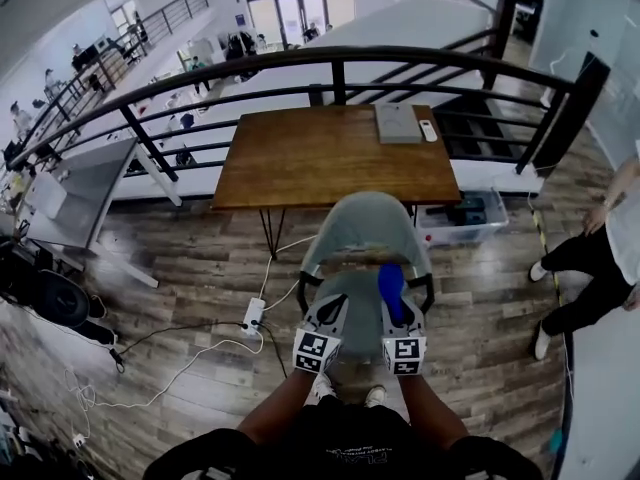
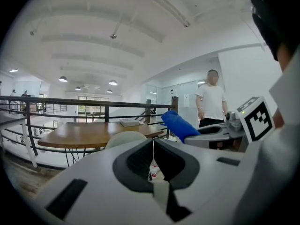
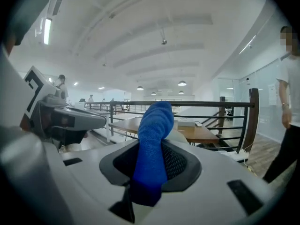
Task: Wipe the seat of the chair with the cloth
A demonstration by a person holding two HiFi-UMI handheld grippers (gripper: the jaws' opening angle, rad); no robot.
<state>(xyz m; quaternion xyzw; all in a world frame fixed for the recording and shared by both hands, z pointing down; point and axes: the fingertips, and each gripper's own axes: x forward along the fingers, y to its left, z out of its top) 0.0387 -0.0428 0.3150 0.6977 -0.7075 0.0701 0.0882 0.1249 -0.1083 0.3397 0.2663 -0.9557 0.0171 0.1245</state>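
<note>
Seat of the chair (image 1: pixel 365 230) is mostly covered in the head view by both grippers held over it at centre bottom; only a grey strip shows between the armrests. The wearer's hands are hidden behind the marker cubes, with forearms and dark clothing cut off at the bottom edge.

Left gripper (image 1: pixel 330 313): in its own view (image 2: pixel 153 144) the jaws are pressed together, a thin seam between the pads and nothing in them.

Right gripper (image 1: pixel 398 313): in its own view (image 3: pixel 152 165) the jaws are clamped on the blue cloth (image 3: pixel 153 139). The cloth's lower end is buried between the pads and its upper end sticks up past the tips. In the head view the cloth (image 1: pixel 390 290) sits over the right side of the seat; whether it touches the seat can't be told. The left gripper view shows it (image 2: pixel 180 125) at centre right.

Room:
- A wooden table (image 1: pixel 330 153) stands just behind the chair, with a flat grey item (image 1: pixel 398 123) and a small white item (image 1: pixel 428 130) on its far right corner; both are too small to identify.
- A dark railing (image 1: pixel 330 63) runs behind the table, with a lower level beyond it.
- The wood-plank floor (image 1: pixel 200 268) has a white power strip (image 1: pixel 252 315) and cables at lower left.
- A clear bin (image 1: pixel 465 218) sits right of the chair.
- A second person (image 1: pixel 590 253) is cut off by the right edge.
</note>
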